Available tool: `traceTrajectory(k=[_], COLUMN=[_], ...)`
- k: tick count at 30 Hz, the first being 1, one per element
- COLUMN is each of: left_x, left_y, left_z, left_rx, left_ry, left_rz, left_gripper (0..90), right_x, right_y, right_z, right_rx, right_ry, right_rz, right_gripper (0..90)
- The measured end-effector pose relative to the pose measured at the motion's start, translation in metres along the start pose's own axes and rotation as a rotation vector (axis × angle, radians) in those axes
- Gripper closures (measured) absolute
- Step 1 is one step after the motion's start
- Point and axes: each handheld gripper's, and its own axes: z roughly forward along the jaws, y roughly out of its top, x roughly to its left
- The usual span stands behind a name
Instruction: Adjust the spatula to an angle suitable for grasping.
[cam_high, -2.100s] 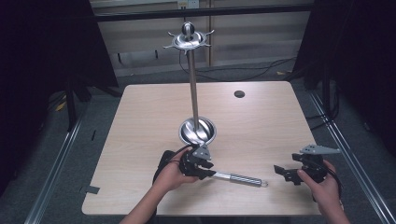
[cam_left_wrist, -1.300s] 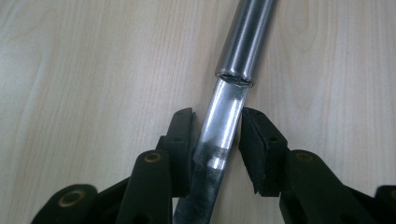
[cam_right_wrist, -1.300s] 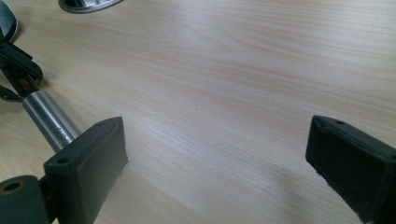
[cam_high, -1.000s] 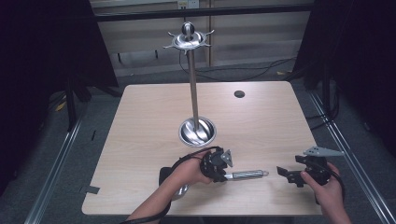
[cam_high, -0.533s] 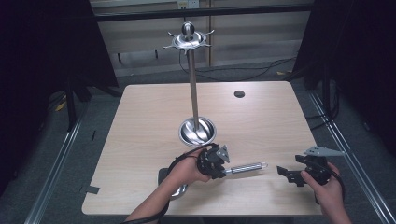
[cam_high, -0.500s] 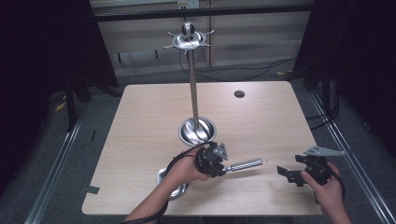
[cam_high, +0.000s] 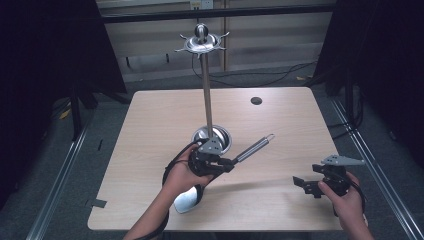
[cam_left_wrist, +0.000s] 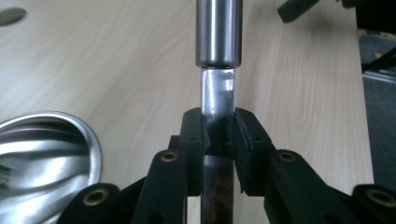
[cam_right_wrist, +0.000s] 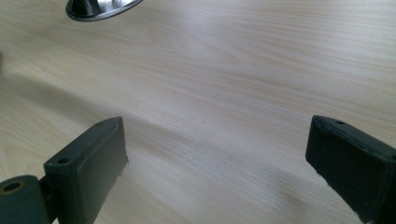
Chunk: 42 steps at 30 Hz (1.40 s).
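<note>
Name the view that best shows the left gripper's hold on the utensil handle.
The left gripper view: both pads of the left gripper clamp the utensil handle close up. The high view shows it small and tilted.

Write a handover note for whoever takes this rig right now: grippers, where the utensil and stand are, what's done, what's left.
Left gripper: shut on the metal utensil, gripping its stem; handle raised off the table, angled toward the stand.
Right gripper: open, nothing between its jaws, low over the table's right side.
Stand: upright at table centre, hooks at its top free.
Done: utensil picked up.
Left: probably hanging it by its end loop on a hook.
</note>
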Motion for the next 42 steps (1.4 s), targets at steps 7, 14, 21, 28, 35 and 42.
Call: traceTrajectory(k=[7, 14, 21, 28, 35, 42], left_x=[0.005, 0.01, 0.012, 0.013, 0.014, 0.012], left_y=[-0.003, -0.006, -0.008, -0.008, -0.008, -0.006], left_z=[-0.028, -0.053, -0.066, -0.076, -0.084, -0.092], left_rx=[-0.106, -0.239, -0.304, -0.342, -0.372, -0.392], left_ry=[0.063, 0.12, 0.17, 0.215, 0.235, 0.263], left_rz=[-0.027, -0.077, -0.094, -0.102, -0.12, -0.13], left_gripper=[75.2, 75.3, 75.3, 75.2, 75.2, 75.2], right_x=[0.001, 0.004, 0.005, 0.006, 0.007, 0.007], right_y=[0.003, 0.005, 0.007, 0.008, 0.008, 0.009], right_z=[0.002, 0.006, 0.009, 0.011, 0.012, 0.013], right_rx=[-0.006, -0.008, -0.012, -0.01, -0.008, -0.007], right_ry=[0.007, 0.016, 0.021, 0.025, 0.029, 0.032], right_rz=[-0.003, -0.005, -0.007, -0.009, -0.012, -0.016], right_gripper=[4.8, 4.8, 4.8, 4.8, 4.8, 4.8])
